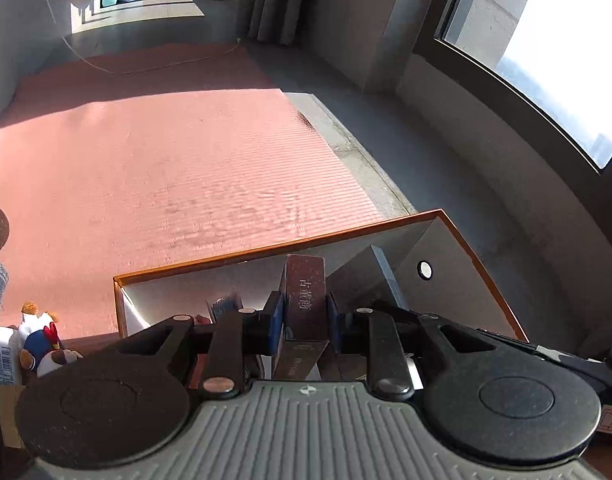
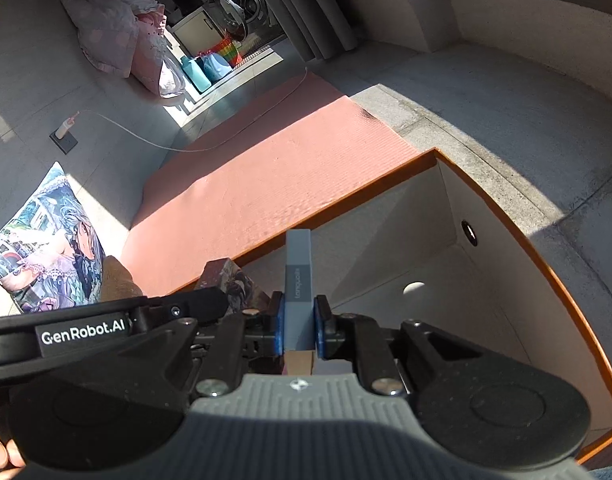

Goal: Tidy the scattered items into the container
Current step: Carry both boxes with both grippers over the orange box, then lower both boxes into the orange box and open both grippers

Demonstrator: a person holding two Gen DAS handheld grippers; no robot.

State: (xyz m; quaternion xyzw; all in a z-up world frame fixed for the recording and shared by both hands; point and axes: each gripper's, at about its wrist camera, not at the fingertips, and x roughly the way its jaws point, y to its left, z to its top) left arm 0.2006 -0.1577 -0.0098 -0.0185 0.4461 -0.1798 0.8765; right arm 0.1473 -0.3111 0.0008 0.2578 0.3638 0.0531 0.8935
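Gripping a maroon box (image 1: 305, 300), the left gripper (image 1: 304, 322) hangs over the orange-rimmed container (image 1: 266, 249) — the right gripper (image 2: 298, 330) clamps a grey bar (image 2: 298, 276) there too.

The box (image 2: 505, 208) interior's far corner looks clear; the mat (image 1: 186, 152) lies open.

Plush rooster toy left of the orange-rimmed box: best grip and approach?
Probably the white-and-blue body of the plush rooster toy, taken from above. It lies low on the pink mat, with a white carton tight on its left, so a side approach is crowded. The comb and limbs look too small and floppy. Both jaws are full now; its underside is hidden.
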